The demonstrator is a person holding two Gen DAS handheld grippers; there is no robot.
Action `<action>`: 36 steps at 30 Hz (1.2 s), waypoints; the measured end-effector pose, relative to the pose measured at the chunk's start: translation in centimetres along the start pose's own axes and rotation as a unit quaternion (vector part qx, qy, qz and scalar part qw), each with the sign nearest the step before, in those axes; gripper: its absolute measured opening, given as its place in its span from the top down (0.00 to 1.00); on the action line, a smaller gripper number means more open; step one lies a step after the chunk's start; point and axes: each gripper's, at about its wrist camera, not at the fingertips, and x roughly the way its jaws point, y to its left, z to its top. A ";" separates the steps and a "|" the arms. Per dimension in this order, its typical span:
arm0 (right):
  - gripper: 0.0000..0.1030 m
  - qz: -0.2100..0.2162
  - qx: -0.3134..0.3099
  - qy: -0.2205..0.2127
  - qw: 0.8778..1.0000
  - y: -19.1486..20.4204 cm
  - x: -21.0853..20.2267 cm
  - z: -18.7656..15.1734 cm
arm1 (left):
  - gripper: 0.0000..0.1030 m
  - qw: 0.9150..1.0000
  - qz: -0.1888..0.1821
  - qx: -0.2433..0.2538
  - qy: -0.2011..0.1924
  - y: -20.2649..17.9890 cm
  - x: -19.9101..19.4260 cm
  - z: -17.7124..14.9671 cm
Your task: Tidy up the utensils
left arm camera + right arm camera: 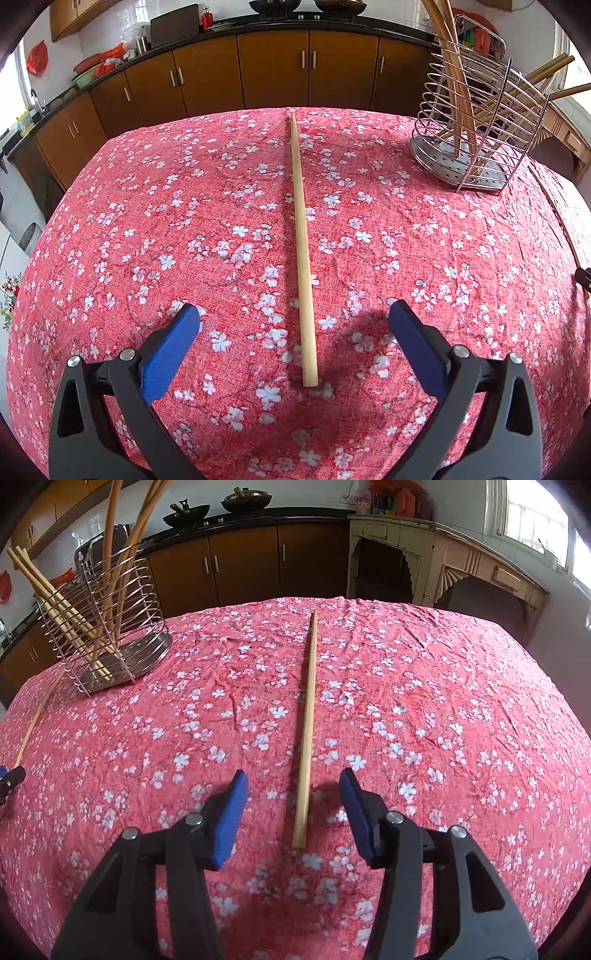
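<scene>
— While both grippers hover, any writing to read?
— None legible. The left gripper (293, 321) is spread wide around a wooden chopstick (301, 258) lying on the red flowered tablecloth (147, 221), not touching it.
— The right gripper (293, 788)?
— Parted beside another chopstick (308, 716), gripping nothing. A wire holder (110, 627) holds more sticks nearby.

Light: bright, even daylight across both views.
Source: a window (532, 520) at the upper right of the right wrist view, washed out white.
Shadows: soft, short patches on the tablecloth (147, 221) near the gripper tips.
Distortion: strong fisheye bulge; dark rounded corners.
Sharpness: centre crisp, the far edges slightly soft.
</scene>
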 end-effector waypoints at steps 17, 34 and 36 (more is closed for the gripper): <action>0.84 0.012 0.009 -0.002 1.000 -0.4 -1.7 -1.7 | 0.06 0.999 -0.029 0.015 -0.006 -0.8 -1.0 -1.7; 0.90 0.007 0.012 -0.001 1.000 -0.4 -2.1 -1.9 | 0.44 1.000 -0.012 0.018 -0.020 -1.5 -1.9 -2.1; 0.91 0.008 0.017 -0.001 1.000 -0.6 -2.1 -2.0 | 0.48 0.999 -0.015 0.018 -0.022 -1.6 -2.0 -2.2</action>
